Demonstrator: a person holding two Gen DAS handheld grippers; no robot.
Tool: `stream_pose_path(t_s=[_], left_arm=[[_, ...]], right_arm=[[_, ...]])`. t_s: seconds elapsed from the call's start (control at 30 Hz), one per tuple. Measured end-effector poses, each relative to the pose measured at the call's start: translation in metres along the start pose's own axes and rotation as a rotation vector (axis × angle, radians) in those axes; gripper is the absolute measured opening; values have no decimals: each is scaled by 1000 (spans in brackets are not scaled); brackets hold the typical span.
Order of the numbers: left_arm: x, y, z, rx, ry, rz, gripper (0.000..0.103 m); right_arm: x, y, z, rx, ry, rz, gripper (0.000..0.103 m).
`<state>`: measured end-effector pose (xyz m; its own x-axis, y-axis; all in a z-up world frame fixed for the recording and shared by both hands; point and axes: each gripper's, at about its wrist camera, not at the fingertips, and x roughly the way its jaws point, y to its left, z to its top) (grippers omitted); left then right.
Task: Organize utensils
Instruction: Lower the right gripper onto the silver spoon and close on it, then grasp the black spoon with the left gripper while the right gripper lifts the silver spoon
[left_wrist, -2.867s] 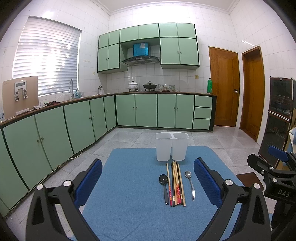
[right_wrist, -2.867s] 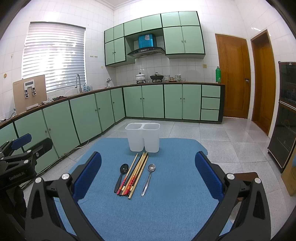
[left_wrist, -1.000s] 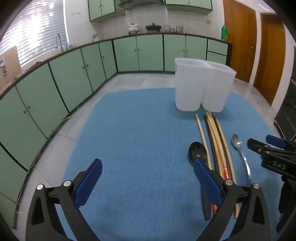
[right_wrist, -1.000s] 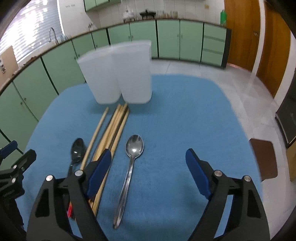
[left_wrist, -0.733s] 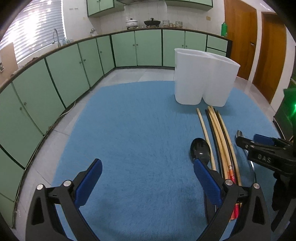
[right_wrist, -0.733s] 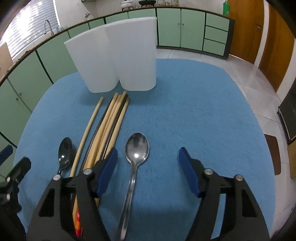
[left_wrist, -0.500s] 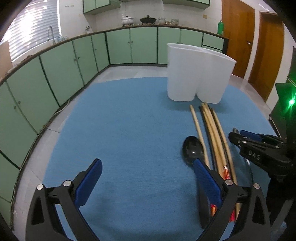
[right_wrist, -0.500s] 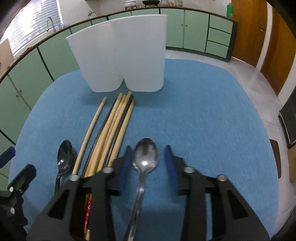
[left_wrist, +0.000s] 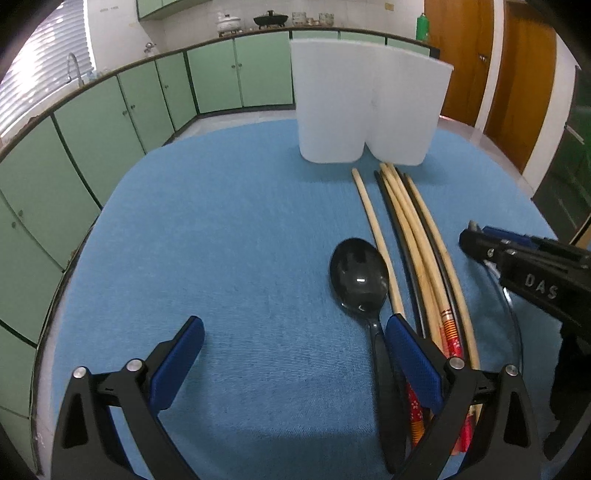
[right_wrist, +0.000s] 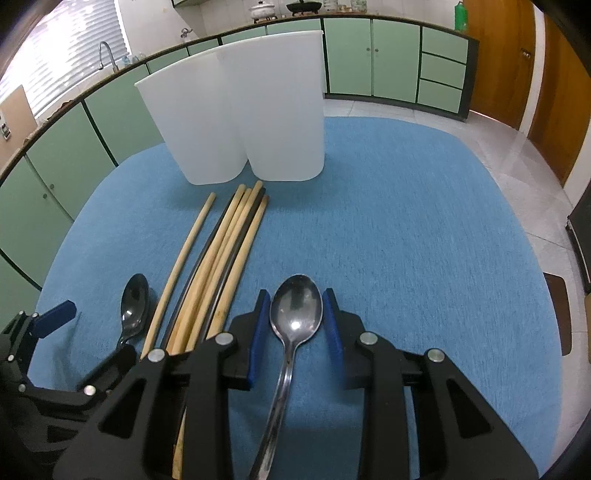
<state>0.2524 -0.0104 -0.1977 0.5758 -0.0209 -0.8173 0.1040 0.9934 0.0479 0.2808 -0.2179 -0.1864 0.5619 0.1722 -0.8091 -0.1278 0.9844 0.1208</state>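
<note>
My right tool (right_wrist: 295, 325) is clamped on the shiny steel spoon (right_wrist: 295, 314), my left tool (left_wrist: 291, 362) stands apart, and the white two-compartment plastic holder (right_wrist: 236, 110) has received nothing I can see.

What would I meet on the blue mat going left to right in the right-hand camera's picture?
Black spoon → chopsticks → metal spoon.

Both wrist views: close, steeply downward over blue mat (left_wrist: 221, 240); share white holder (right_wrist: 236, 110).
</note>
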Motion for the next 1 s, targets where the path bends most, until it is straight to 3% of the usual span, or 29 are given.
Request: stream_pose_path(t_s=[0.37, 0.67, 0.9, 1.0], left_arm=[[9, 22, 3, -42, -1, 15, 98], [7, 18, 33, -58, -29, 1, 97], [36, 10, 49, -10, 39, 37, 97], [43, 13, 54, -20, 51, 19, 96]], right_arm=[[2, 19, -13, -24, -9, -13, 28], [5, 20, -1, -12, 22, -2, 32], [10, 18, 13, -17, 71, 9, 37], [13, 18, 19, -16, 92, 10, 38]])
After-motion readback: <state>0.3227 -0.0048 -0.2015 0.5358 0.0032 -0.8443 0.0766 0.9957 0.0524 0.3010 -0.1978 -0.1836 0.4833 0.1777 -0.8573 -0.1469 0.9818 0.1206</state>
